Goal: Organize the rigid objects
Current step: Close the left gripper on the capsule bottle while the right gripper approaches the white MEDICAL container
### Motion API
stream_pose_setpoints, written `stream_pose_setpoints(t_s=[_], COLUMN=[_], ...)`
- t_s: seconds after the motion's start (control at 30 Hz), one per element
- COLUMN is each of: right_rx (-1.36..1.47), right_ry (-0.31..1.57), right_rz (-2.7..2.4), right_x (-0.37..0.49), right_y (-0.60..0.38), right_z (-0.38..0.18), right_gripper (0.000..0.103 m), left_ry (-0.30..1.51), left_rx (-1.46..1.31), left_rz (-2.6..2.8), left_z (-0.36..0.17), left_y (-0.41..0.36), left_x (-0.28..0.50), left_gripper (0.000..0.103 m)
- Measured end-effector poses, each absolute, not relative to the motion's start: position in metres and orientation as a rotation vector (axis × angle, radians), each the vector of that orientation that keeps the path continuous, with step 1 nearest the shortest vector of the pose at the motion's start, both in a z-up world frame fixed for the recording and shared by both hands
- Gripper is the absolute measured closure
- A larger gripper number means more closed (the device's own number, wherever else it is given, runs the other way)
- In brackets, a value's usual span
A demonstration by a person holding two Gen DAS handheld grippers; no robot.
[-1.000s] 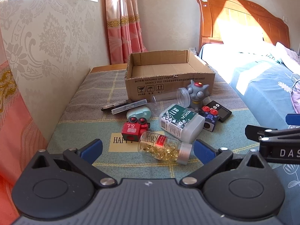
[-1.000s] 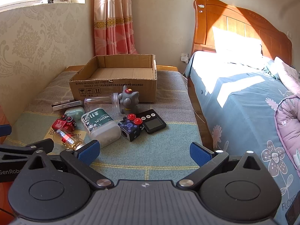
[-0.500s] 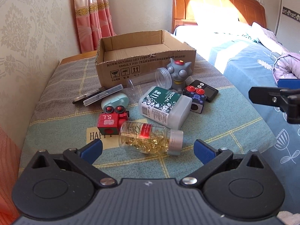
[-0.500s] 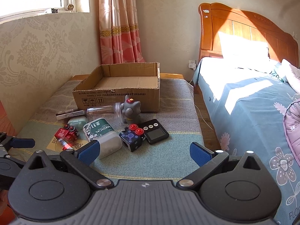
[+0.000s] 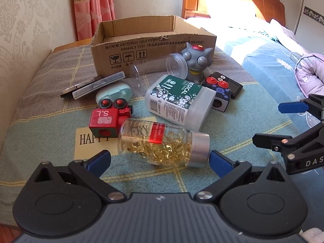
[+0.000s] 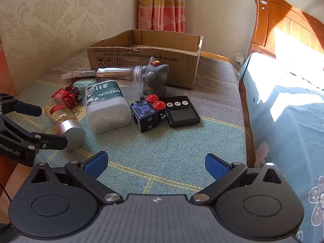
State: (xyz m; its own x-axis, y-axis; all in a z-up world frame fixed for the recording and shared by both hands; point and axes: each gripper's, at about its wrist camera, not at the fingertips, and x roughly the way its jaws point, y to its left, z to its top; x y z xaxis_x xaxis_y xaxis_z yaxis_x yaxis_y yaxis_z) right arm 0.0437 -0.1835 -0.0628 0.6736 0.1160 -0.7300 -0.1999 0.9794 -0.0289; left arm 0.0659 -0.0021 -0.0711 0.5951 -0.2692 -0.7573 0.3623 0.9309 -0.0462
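Cardboard box (image 5: 154, 40) hides its floor behind the near wall; both grippers' jaws spread wide, holding nothing.

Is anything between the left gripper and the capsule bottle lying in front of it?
Nothing visible: the open left gripper faces the clear silver-capped bottle of yellow capsules directly, only bare blanket between them.

**Hard sun on the right, crisp centre, bent edges**

Strong sunlight blazes across the orange wooden headboard (image 5: 232, 6) and blue floral bedspread (image 6: 287, 109), nearly blown out. The checked desk cloth (image 5: 50, 109) sits evenly lit, sharply focused. Fisheye curvature bows the edges; corners go black.
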Motion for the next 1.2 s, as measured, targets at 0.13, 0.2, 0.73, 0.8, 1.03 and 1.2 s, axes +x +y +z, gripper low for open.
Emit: stream_pose_setpoints(t_s=[0.13, 0.2, 0.73, 0.8, 1.03, 1.2], right_rx=[-0.088, -0.098, -0.137, -0.137, -0.139, -0.139], right_ry=[0.853, 0.871, 0.796, 0.786, 0.764, 0.755], right_rz=[0.206, 0.211, 0.241, 0.243, 0.257, 0.258], right_x=[0.053, 0.056, 0.054, 0.053, 0.052, 0.051], right_y=[-0.185, -0.184, -0.191, -0.191, -0.192, -0.192], right_z=[-0.08, -0.087, -0.093, -0.094, -0.095, -0.095], right_gripper=[0.0, 0.0, 0.0, 0.0, 0.0, 0.0], left_ry=[0.875, 0.888, 0.854, 0.842, 0.768, 0.742], left_rx=[0.1, 0.091, 0.111, 0.115, 0.139, 0.136], left_rz=[-0.36, -0.359, -0.275, -0.288, -0.272, -0.267], left_z=[-0.079, -0.084, -0.091, -0.091, -0.083, -0.079], left_y=[-0.002, -0.001, -0.013, -0.014, -0.017, -0.018], left_x=[0.071, 0.073, 0.073, 0.07, 0.065, 0.065], left_gripper=[0.001, 0.001, 0.0, 0.001, 0.001, 0.003])
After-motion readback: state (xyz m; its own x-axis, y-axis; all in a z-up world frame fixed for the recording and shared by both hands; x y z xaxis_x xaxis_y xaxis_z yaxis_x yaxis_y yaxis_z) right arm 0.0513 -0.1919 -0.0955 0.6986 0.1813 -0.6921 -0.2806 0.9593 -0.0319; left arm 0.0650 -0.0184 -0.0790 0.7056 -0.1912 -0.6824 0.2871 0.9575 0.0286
